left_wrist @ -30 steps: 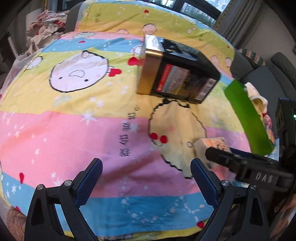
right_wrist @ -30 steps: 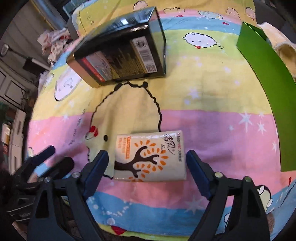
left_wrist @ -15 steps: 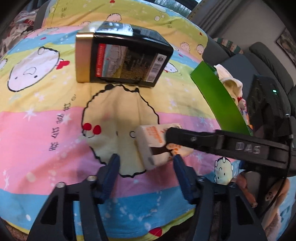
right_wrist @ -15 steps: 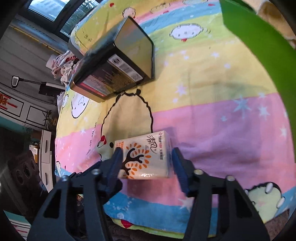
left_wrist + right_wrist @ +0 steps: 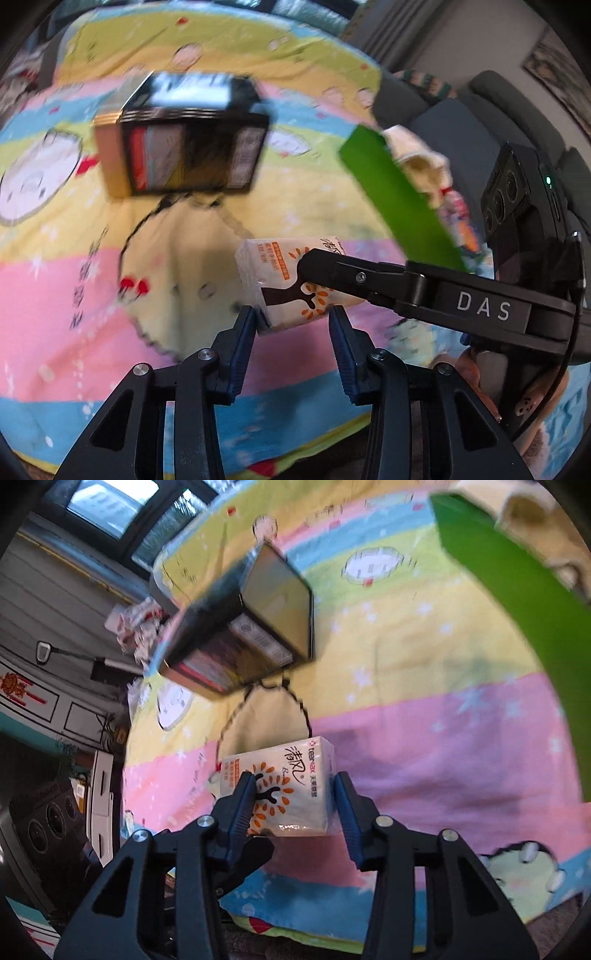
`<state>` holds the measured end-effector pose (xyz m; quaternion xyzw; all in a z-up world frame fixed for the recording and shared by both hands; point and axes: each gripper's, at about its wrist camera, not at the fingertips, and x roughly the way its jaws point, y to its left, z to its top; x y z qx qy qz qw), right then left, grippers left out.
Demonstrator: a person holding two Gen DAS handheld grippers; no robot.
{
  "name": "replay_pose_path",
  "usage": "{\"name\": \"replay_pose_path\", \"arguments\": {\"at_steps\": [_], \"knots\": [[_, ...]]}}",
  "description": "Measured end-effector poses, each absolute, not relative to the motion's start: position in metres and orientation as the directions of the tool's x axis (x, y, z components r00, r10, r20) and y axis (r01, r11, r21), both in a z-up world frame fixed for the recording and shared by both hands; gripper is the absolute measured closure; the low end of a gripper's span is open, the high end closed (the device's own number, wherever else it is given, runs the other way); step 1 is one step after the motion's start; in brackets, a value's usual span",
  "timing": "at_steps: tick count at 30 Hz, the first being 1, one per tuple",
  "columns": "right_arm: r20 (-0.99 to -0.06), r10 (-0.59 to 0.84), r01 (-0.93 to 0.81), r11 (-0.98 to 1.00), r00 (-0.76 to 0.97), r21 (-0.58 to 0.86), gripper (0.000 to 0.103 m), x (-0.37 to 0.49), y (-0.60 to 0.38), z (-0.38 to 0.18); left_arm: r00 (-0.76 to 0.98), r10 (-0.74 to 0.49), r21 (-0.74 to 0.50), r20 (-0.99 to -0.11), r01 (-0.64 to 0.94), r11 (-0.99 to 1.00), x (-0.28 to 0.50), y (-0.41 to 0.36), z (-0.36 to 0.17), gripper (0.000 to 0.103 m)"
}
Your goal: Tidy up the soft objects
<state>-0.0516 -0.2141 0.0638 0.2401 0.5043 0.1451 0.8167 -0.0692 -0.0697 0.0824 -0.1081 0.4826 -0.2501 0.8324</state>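
Bed (image 5: 66,302): striped cartoon-print sheet in pink, yellow, blue. On it: black tin (image 5: 184,147), ahead of the left gripper (image 5: 293,319); tissue pack (image 5: 291,280), at that gripper's tips; green box (image 5: 399,199), ahead to its right, holding soft items.

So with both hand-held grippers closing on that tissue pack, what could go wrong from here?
1. Both the left hand-held gripper and the right hand-held gripper straddle the same tissue pack, so their fingers may collide or pull against each other.
2. The soft pack could squash or slip from a corner grip.
3. Both views are motion-blurred; a fast lift might swing it into the green box.
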Motion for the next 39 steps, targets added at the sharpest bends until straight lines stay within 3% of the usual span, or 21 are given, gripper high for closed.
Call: {"name": "replay_pose_path", "arguments": {"at_steps": [6, 12, 17, 22, 30, 32, 34, 39], "knots": [[-0.684, 0.417, 0.029, 0.842, 0.598, 0.539, 0.059, -0.078, -0.265, 0.110, 0.422, -0.607, -0.410, -0.673, 0.470, 0.782, -0.067, -0.119, 0.127, 0.062], [-0.655, 0.256, 0.129, 0.868, 0.711, 0.480, 0.058, -0.103, -0.327, 0.139, 0.372, -0.683, -0.407, -0.628, 0.591, 0.696, -0.058, -0.189, 0.140, 0.061], [-0.681, 0.145, 0.260, 0.852, 0.717, 0.455, 0.058, -0.110, -0.371, 0.133, 0.275, -0.719, -0.450, -0.638, 0.625, 0.638, -0.046, -0.239, 0.128, 0.061], [-0.710, 0.122, 0.331, 0.821, 0.694, 0.465, 0.058, -0.107, -0.398, 0.118, 0.196, -0.724, -0.485, -0.662, 0.624, 0.613, -0.034, -0.264, 0.111, 0.062], [-0.709, 0.068, 0.365, 0.820, 0.702, 0.441, 0.054, -0.103, -0.404, 0.116, 0.193, -0.724, -0.481, -0.663, 0.631, 0.608, -0.030, -0.271, 0.121, 0.060], [-0.702, 0.030, 0.384, 0.820, 0.711, 0.424, 0.042, -0.109, -0.406, 0.121, 0.213, -0.713, -0.457, -0.668, 0.638, 0.620, -0.031, -0.272, 0.126, 0.039], [-0.691, 0.006, 0.399, 0.812, 0.723, 0.425, 0.033, -0.113, -0.409, 0.127, 0.256, -0.694, -0.419, -0.673, 0.641, 0.643, -0.034, -0.269, 0.134, 0.023], [-0.663, -0.059, 0.416, 0.819, 0.746, 0.395, 0.024, -0.128, -0.412, 0.145, 0.317, -0.682, -0.363, -0.659, 0.660, 0.657, -0.044, -0.263, 0.153, 0.020]]}}
